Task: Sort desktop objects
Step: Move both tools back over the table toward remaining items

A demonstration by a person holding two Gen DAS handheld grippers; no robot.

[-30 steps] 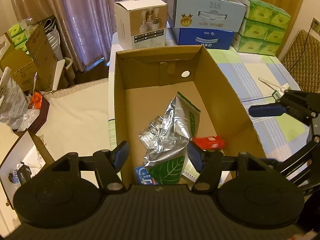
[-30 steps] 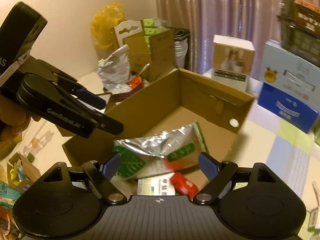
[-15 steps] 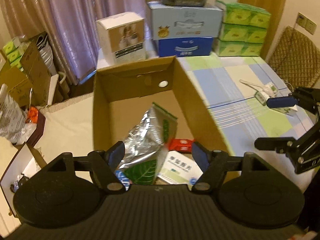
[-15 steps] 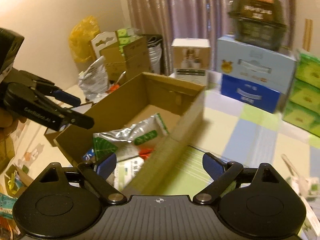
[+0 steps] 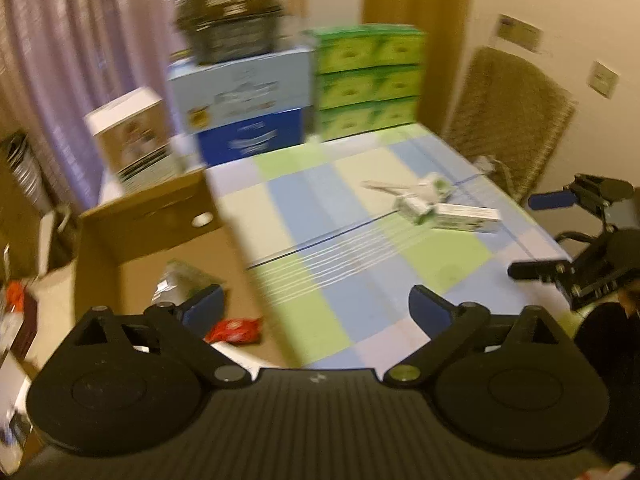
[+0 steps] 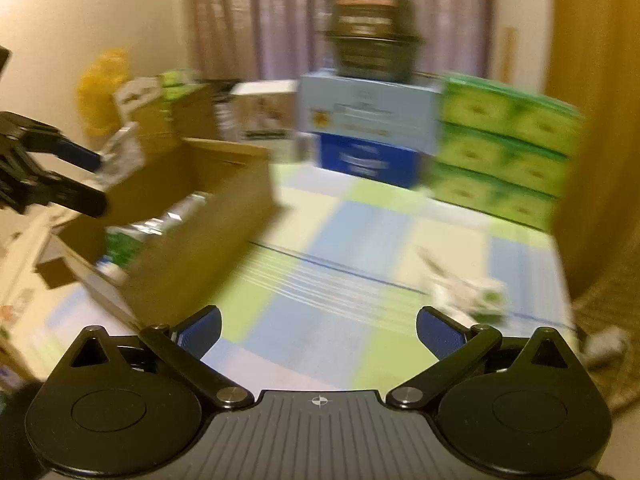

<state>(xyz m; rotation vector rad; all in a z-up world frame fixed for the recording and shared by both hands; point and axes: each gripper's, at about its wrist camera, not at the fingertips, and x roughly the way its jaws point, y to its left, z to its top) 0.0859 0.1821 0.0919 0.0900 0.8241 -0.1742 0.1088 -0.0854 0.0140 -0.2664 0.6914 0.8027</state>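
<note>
- Two grippers are in view, and both hang with jaws spread wide and nothing between them: the left gripper [image 5: 316, 306] over the near corner of the cardboard box [image 5: 148, 216], the right gripper [image 6: 319, 326] over the checked tablecloth [image 6: 352, 240] to the right of that box.
- Inside the box lie a silver foil pouch [image 6: 160, 226] with a green leaf print and a small red packet [image 5: 234, 330]; the rest of its contents are too blurred to name.
- Well to the right of the box, out on the cloth, sits a loose cluster of small white-and-green cartons [image 5: 444, 208], with a thin pale strip just on the box side of them. They appear to be the only loose items on the cloth.
- Behind the box, at the far edge of the table, stand stacked blue cartons [image 5: 244, 116] and green tissue packs [image 5: 368, 80]; these look like storage, not things to sort.
- Judging by the empty jaws and the boxed items, the step in hand is the reach for the next item, between a drop into the box and a fresh pick.
- The next move calls for the right gripper, the nearer one, to come down over one carton of the cluster, line its fingers across the narrow sides and close there.
- Both views are motion-blurred, so the exact lie of each carton cannot be told.
</note>
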